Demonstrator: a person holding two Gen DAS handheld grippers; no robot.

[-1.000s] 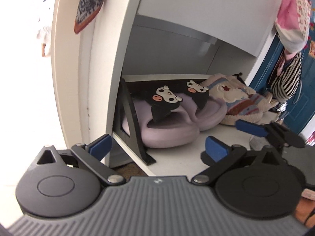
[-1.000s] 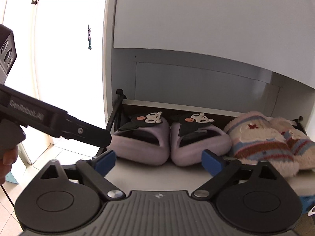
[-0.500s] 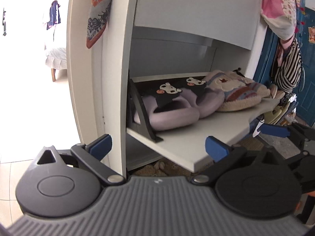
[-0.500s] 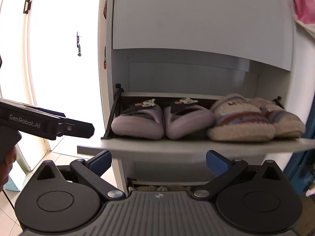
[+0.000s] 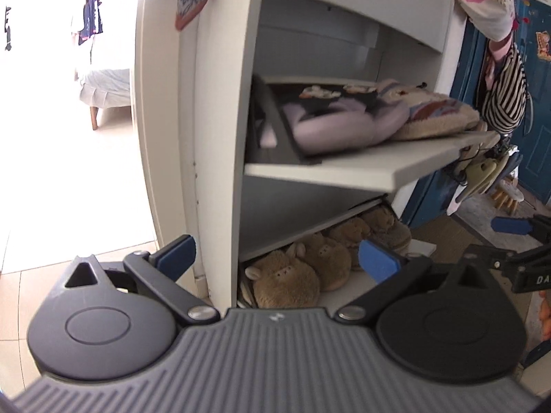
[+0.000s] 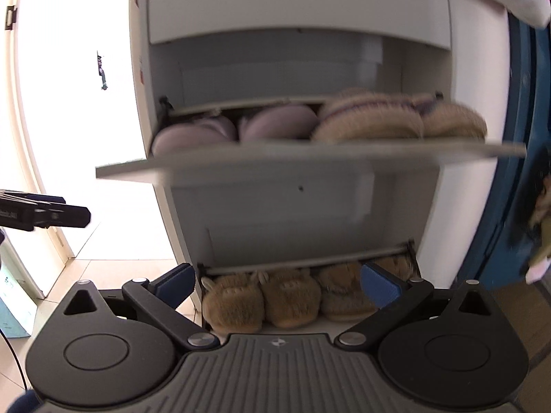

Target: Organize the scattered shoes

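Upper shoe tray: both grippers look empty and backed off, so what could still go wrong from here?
The upper tray hangs tipped open, and the striped fluffy slippers sit at its front edge, so closing it might pinch them. The brown plush slippers fill the lower tray right to its lip. Both the left gripper and the right gripper are open near that lip and could snag them.

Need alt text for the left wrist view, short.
White shoe cabinet with its upper tray tilted open, holding purple slippers beside striped fuzzy slippers; brown plush slippers sit below. The open left gripper holds nothing.
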